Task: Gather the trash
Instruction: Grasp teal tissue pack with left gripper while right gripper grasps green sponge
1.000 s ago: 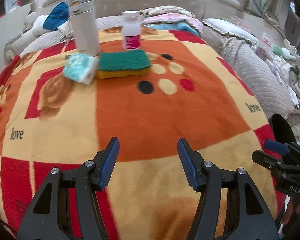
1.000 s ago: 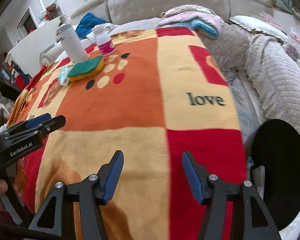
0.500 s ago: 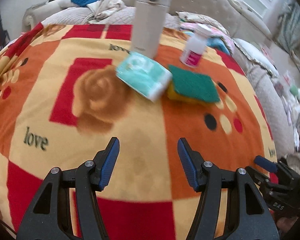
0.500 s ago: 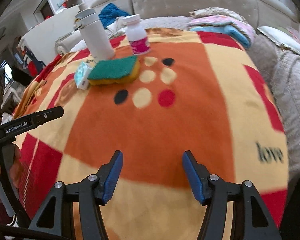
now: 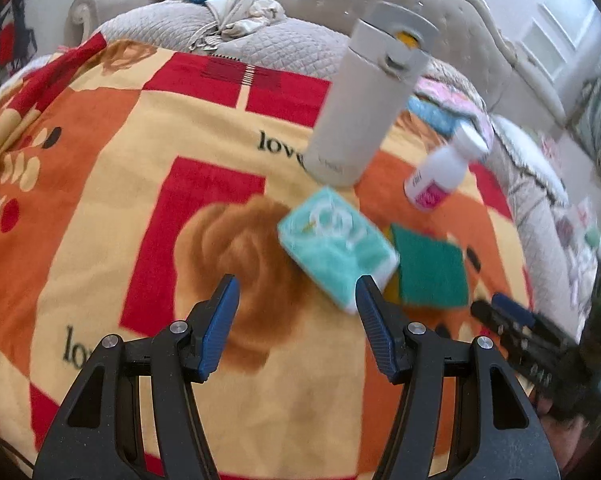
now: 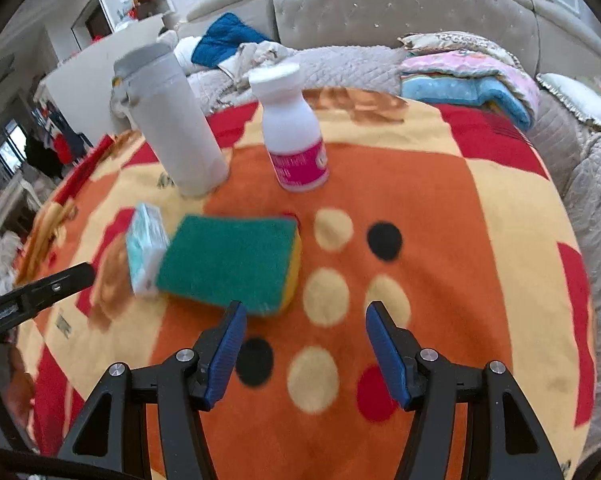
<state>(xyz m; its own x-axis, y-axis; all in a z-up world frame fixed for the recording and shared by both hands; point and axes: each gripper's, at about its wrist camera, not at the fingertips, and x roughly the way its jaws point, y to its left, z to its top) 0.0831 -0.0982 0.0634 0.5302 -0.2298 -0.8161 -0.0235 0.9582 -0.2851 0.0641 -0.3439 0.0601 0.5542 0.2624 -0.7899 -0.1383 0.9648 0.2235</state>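
Your left gripper stood spread and empty, its right finger just before the tissue pack. Your right gripper was opening, empty, its left finger at the sponge. Behind stood a flask and bottle on the blanket. Both grippers angled down toward the bed, with a tufted headboard beyond.

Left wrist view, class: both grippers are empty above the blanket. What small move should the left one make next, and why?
Probably ease the left gripper forward and down, a little to the right, to straddle the pale teal tissue packet. Its fingers are open with nothing between them, and the packet lies just beyond the right finger, tight beside the green and yellow sponge, so a centred approach seems safest.
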